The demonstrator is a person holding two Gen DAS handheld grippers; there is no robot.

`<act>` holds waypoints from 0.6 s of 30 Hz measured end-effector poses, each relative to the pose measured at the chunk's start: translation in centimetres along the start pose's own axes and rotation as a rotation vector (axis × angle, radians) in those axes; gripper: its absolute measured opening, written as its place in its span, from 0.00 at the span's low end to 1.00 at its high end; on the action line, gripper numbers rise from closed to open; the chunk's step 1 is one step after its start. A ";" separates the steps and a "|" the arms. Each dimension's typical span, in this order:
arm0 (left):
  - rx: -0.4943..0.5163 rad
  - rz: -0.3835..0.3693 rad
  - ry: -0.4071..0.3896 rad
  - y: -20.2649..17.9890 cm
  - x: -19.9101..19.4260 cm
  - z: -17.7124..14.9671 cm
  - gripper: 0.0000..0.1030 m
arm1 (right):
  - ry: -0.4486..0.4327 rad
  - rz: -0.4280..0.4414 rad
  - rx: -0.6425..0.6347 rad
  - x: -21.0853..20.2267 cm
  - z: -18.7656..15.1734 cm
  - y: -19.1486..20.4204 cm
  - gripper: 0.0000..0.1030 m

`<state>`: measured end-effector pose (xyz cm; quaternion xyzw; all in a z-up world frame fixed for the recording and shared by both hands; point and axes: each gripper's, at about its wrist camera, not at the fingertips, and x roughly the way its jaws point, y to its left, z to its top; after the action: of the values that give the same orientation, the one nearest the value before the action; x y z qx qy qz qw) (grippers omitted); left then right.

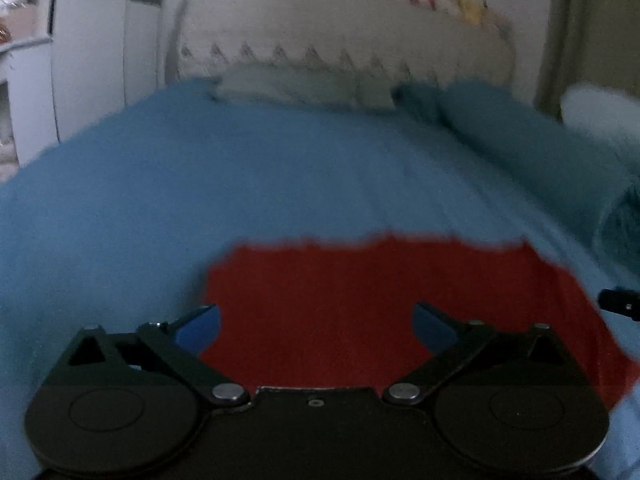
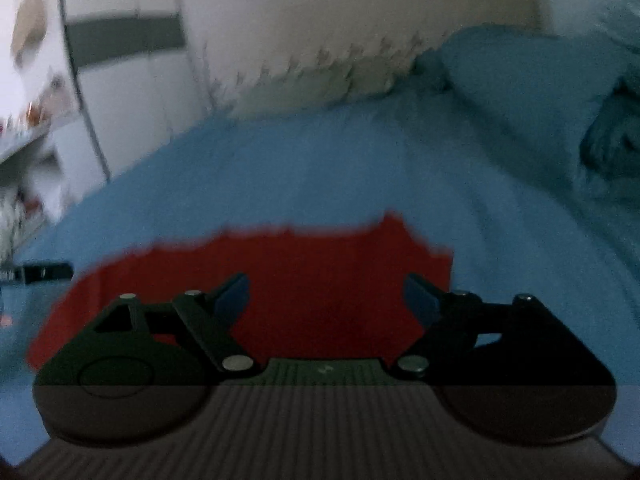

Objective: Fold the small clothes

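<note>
A red garment [image 1: 360,292] lies flat on the blue bedsheet [image 1: 240,168]; it also shows in the right wrist view [image 2: 320,276]. My left gripper [image 1: 316,320] is open and empty, its blue-padded fingers spread above the garment's near part. My right gripper [image 2: 326,300] is open and empty too, hovering over the garment's near edge. The tip of the right gripper [image 1: 618,304] shows at the right edge of the left wrist view; the left gripper's tip [image 2: 44,272] shows at the left edge of the right wrist view. Both views are blurred.
A padded white headboard [image 1: 340,40] stands at the far end of the bed. Blue pillows [image 1: 520,136] and a teal rolled blanket [image 2: 616,136] lie at the right. A white wardrobe [image 1: 92,60] stands to the left of the bed.
</note>
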<state>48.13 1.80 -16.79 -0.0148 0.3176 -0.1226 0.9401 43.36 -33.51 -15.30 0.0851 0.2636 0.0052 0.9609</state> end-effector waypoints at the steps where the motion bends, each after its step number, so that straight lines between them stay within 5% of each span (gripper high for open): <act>1: 0.005 0.009 0.030 -0.1 0.3 -1.1 1.00 | 0.031 -0.004 -0.019 0.3 -1.1 0.2 0.97; 6: 0.011 0.075 0.201 0.5 2.8 -4.5 1.00 | 0.154 -0.140 -0.043 1.9 -5.2 -1.0 0.97; 18: 0.058 0.106 0.312 0.1 2.1 -3.2 1.00 | 0.058 -0.186 -0.124 -3.4 -4.0 -0.4 0.96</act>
<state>47.85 1.60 -20.57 0.0486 0.4562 -0.0826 0.8847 38.39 -33.49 -16.99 0.0003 0.2973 -0.0652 0.9526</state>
